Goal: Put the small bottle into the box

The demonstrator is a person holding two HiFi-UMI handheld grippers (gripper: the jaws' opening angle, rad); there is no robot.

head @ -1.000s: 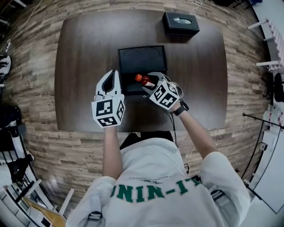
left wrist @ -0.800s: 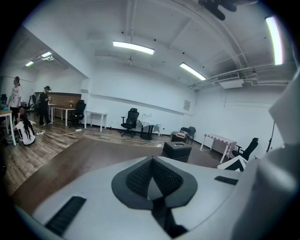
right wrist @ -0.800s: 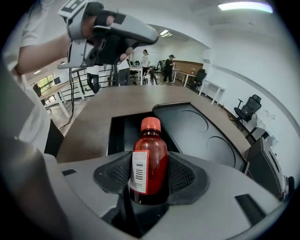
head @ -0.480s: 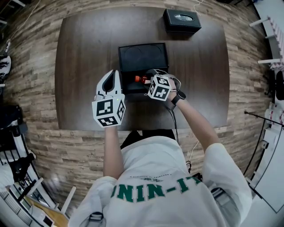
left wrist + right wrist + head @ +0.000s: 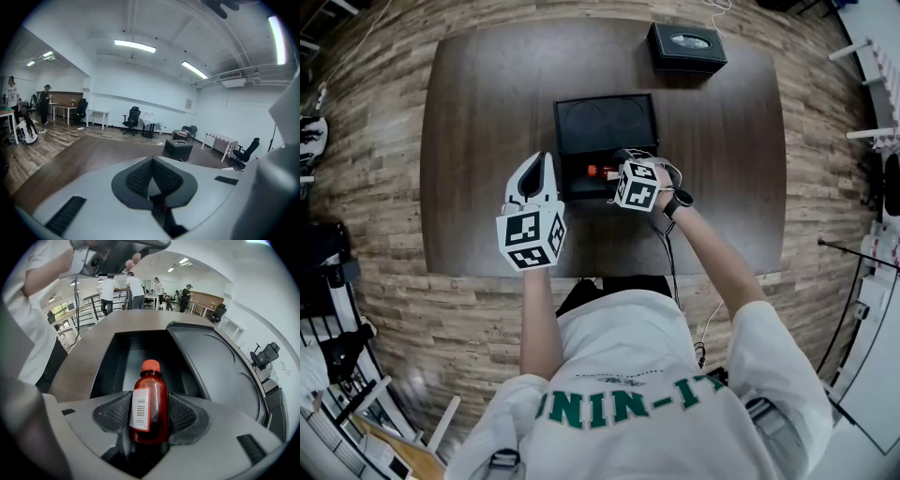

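A small red-brown bottle (image 5: 150, 380) with an orange cap and a white label lies between the pads of my right gripper (image 5: 149, 411), which is shut on it. In the head view the bottle (image 5: 598, 172) points left, low over the near compartment of the open black box (image 5: 572, 187). The right gripper (image 5: 611, 174) reaches in from the box's right side. The box's lid (image 5: 220, 371) lies flat behind the compartment (image 5: 110, 362). My left gripper (image 5: 541, 161) hovers just left of the box, shut with nothing in it, its pads together (image 5: 151, 161).
A black tissue box (image 5: 686, 47) stands at the far edge of the dark wooden table (image 5: 478, 112) and shows in the left gripper view too (image 5: 178, 149). Desks, office chairs and several people fill the room beyond.
My right gripper has carried the bottle left and down, from above the box's right rim into the near compartment. The left gripper has hardly moved.
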